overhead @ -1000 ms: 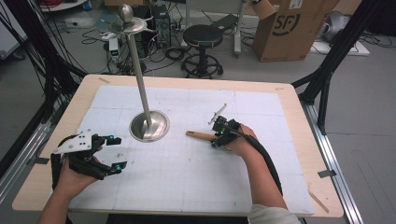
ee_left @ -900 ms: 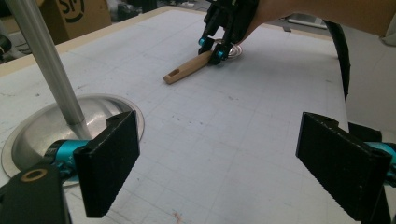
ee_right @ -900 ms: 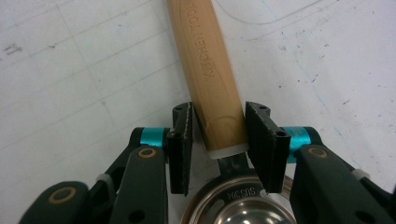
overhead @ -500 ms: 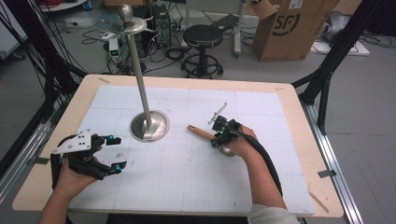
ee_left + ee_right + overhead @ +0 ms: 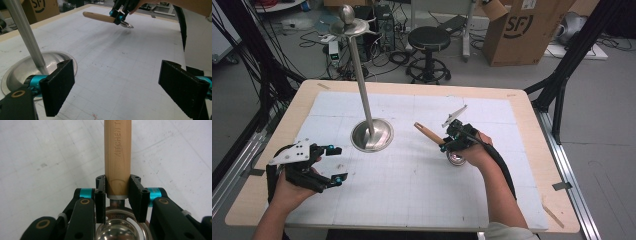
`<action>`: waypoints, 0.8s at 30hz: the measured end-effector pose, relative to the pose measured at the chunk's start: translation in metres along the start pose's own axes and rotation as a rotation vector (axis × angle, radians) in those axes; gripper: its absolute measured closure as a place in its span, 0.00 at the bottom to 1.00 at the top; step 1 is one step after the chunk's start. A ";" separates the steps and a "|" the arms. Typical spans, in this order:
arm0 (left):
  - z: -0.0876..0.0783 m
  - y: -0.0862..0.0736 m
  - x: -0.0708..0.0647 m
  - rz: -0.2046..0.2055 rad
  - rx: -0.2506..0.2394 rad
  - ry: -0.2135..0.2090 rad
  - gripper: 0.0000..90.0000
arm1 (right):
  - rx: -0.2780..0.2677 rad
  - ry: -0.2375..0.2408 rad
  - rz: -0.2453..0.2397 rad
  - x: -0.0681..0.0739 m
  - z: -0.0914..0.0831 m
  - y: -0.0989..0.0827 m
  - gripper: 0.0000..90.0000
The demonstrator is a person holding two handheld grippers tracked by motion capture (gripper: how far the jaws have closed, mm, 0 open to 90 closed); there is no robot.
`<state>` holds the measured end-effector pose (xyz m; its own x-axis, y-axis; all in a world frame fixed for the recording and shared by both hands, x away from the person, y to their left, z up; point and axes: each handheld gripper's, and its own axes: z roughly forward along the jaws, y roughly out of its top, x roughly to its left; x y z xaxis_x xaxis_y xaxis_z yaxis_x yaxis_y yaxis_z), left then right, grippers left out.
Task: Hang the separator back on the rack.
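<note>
Strainer (image 5: 439, 138): small metal bowl on a wooden handle, lifted clear of the worktop (image 5: 412, 200), to the right of the stand's base, handle pointing toward the stand.
Right gripper (image 5: 451, 142): fingers (image 5: 100, 195) have just been closing and clamp the wooden handle at its bowl end; the bowl (image 5: 120, 230) sits just behind them.
Stand (image 5: 371, 134): round metal base with a tall upright pole, on the worktop.
Left gripper (image 5: 329, 162): near the stand's base, at its front left, fingers (image 5: 58, 90) wide apart, nothing between them.
</note>
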<state>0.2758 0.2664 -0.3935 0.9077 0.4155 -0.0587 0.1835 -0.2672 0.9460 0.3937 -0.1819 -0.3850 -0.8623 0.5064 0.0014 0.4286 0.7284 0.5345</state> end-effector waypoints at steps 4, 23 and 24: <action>0.000 0.000 0.000 0.000 -0.001 0.000 0.16 | -0.059 0.016 0.003 0.002 -0.013 0.000 0.77; 0.000 0.000 0.000 0.001 0.001 0.002 0.16 | -0.264 0.054 -0.006 0.011 -0.047 0.001 0.77; 0.000 0.000 0.000 0.000 0.001 0.002 0.16 | -0.282 0.061 -0.008 0.012 -0.049 0.002 0.77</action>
<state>0.2758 0.2662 -0.3937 0.9070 0.4172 -0.0578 0.1836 -0.2681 0.9457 0.3712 -0.1971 -0.3429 -0.8838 0.4659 0.0424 0.3371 0.5713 0.7483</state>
